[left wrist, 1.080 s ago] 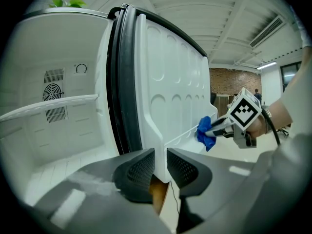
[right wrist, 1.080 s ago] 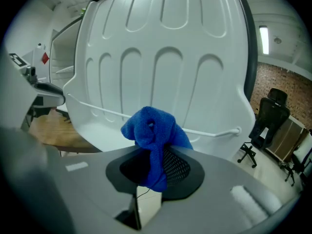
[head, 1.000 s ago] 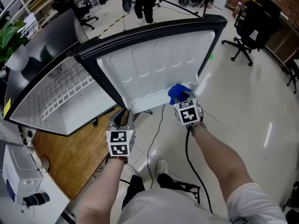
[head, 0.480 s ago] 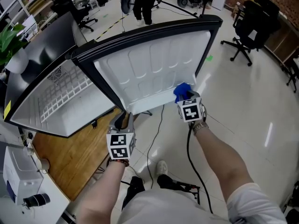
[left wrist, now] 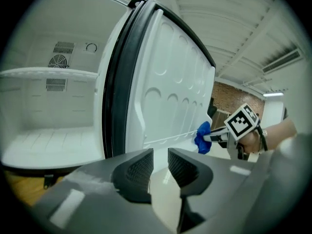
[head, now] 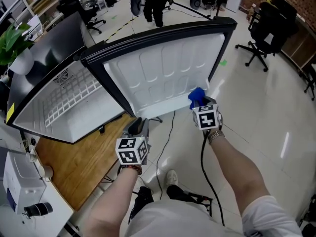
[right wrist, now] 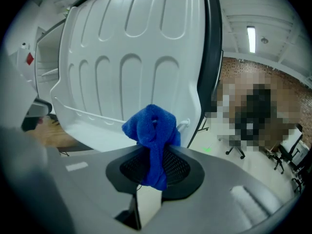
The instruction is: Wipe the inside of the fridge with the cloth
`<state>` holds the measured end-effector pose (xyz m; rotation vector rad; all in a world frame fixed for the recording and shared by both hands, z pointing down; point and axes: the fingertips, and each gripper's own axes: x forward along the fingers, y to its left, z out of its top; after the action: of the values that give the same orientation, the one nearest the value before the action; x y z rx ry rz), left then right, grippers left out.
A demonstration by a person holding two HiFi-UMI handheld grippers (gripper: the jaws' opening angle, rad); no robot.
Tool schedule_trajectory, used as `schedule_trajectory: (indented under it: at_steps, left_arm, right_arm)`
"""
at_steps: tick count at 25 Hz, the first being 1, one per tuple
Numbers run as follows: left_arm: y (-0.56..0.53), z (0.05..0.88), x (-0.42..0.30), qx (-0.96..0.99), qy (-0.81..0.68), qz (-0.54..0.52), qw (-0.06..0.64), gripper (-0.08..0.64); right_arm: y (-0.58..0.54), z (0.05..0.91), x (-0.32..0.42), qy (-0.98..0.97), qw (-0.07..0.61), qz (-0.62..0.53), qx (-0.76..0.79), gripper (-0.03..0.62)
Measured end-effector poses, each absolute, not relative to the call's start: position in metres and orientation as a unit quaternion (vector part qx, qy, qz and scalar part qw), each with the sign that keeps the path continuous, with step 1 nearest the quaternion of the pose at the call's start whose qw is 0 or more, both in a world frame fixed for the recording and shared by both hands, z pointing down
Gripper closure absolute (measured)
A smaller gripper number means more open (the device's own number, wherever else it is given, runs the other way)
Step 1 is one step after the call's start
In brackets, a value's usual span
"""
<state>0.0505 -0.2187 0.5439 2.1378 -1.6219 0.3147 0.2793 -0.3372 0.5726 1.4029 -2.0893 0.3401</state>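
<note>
The small fridge stands with its door [head: 163, 73] swung wide, the white inner liner facing me. My right gripper [head: 198, 102] is shut on a bunched blue cloth [head: 196, 96], which touches the door's lower right corner by the shelf rail [right wrist: 87, 113]. The right gripper view shows the cloth [right wrist: 151, 130] pinched between the pads of that gripper [right wrist: 153, 167]. My left gripper [head: 137, 127] hangs below the door's hinge edge. Its jaws have just been opening, and nothing lies between them [left wrist: 160, 167]. The white fridge interior [left wrist: 48, 106] with its wire shelf [head: 69, 95] lies to the left.
The fridge sits on a wooden table [head: 74, 167]. A black cable [head: 165, 142] runs across the tiled floor under the door. An office chair [head: 266, 28] stands at the far right, and a person [head: 153, 4] stands behind the door. A white device [head: 24, 191] sits at lower left.
The right gripper has slid the cloth to the right along the bottom of the door. The left gripper has rolled and shifted slightly right, and its jaws stand a little wider.
</note>
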Motion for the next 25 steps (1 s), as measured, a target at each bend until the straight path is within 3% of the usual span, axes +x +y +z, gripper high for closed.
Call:
schedule_trajectory:
  at_steps: [8, 25]
  left_arm:
    - [-0.228, 0.562, 0.063, 0.742, -0.573, 0.006, 0.346, 0.436]
    - [-0.253, 0.569, 0.058, 0.682, -0.562, -0.162, 0.44, 0.414]
  right_arm:
    - [-0.307, 0.553, 0.27, -0.812, 0.278, 0.115, 0.499, 0.525]
    - [-0.245, 0.522, 0.232, -0.865, 0.256, 0.082, 0.424, 0.525]
